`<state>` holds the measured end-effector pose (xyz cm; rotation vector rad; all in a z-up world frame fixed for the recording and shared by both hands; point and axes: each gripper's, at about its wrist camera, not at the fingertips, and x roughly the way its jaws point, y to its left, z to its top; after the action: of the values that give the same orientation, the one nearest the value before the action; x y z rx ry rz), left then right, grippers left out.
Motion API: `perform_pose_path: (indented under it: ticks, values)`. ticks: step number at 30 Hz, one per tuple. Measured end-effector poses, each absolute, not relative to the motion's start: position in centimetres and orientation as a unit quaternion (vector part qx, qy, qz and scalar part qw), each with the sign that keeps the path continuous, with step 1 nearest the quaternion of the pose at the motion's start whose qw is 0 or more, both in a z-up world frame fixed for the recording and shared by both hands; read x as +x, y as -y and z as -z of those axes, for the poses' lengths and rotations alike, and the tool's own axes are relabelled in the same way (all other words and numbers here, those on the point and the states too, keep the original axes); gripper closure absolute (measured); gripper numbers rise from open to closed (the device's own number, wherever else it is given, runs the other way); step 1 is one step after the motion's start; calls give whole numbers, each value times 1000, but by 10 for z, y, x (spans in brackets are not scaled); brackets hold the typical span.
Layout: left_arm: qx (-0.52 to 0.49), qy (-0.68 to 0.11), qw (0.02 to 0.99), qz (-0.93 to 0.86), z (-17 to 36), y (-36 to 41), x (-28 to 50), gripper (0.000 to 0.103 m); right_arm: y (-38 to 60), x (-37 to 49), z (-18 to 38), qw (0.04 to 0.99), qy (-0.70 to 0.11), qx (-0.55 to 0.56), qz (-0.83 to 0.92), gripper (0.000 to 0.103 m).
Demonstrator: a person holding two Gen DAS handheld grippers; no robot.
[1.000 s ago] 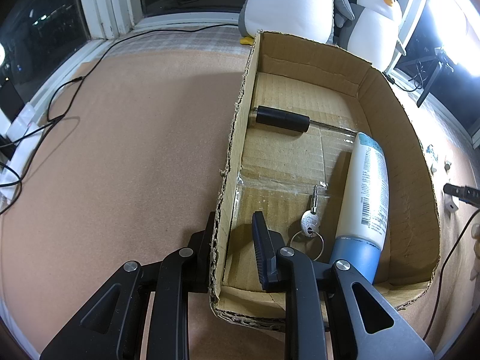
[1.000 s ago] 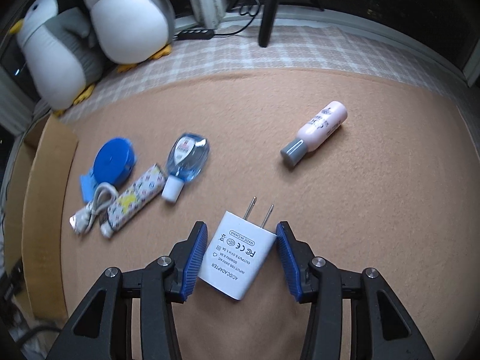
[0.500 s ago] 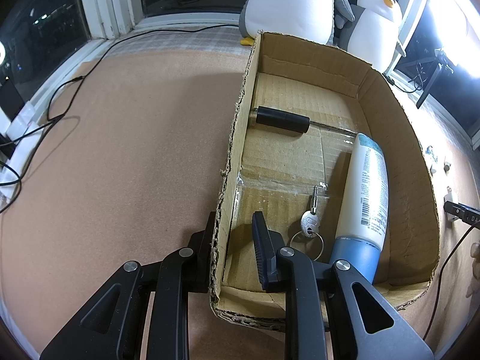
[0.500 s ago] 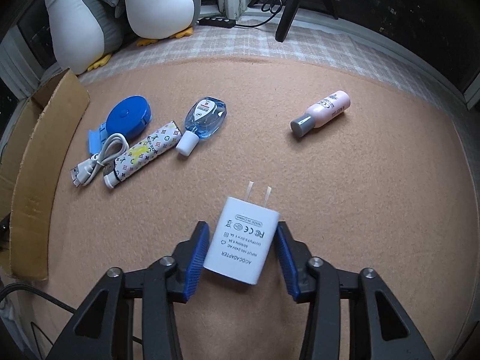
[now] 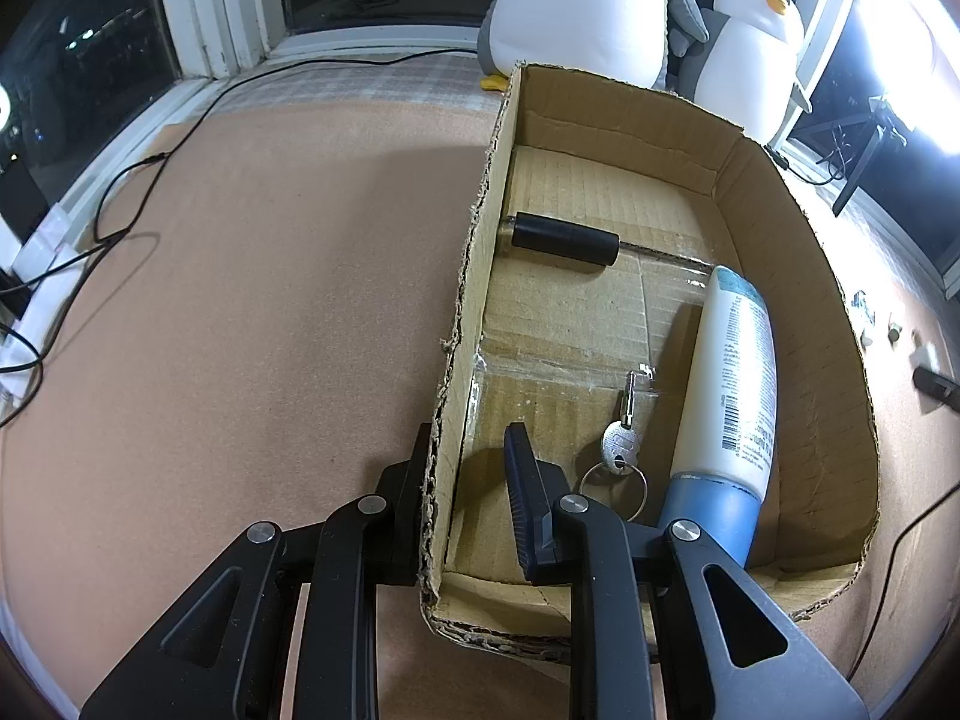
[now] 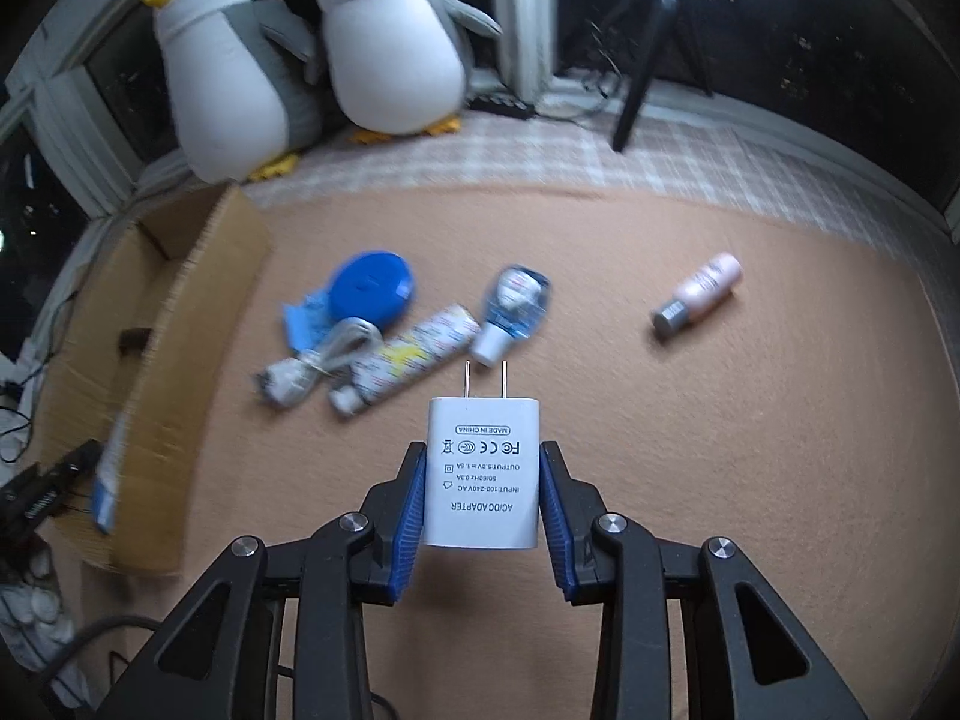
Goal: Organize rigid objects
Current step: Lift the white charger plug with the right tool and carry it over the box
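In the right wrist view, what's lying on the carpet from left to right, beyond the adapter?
cardboard box → white cable → patterned tube → clear blue bottle → pink bottle

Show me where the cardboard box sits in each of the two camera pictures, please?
Left wrist view: cardboard box fills the centre-right; the left gripper straddles its near wall.
Right wrist view: cardboard box at the left edge, blurred.
Shared landmark: the plush penguins behind it.
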<state>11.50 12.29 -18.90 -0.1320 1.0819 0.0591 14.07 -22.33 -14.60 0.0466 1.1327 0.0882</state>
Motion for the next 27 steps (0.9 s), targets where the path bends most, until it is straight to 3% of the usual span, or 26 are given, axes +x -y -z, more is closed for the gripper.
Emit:
perform_pose_path:
  ticks: [12,27]
  values:
    - [-62,-514,855,-28,189,-123,114,83,122,149,103,860,-486,18,-156,71]
    - [-62,-514,855,-28,189,-123,114,83,39,165,121,843,-489,-15,-222,71]
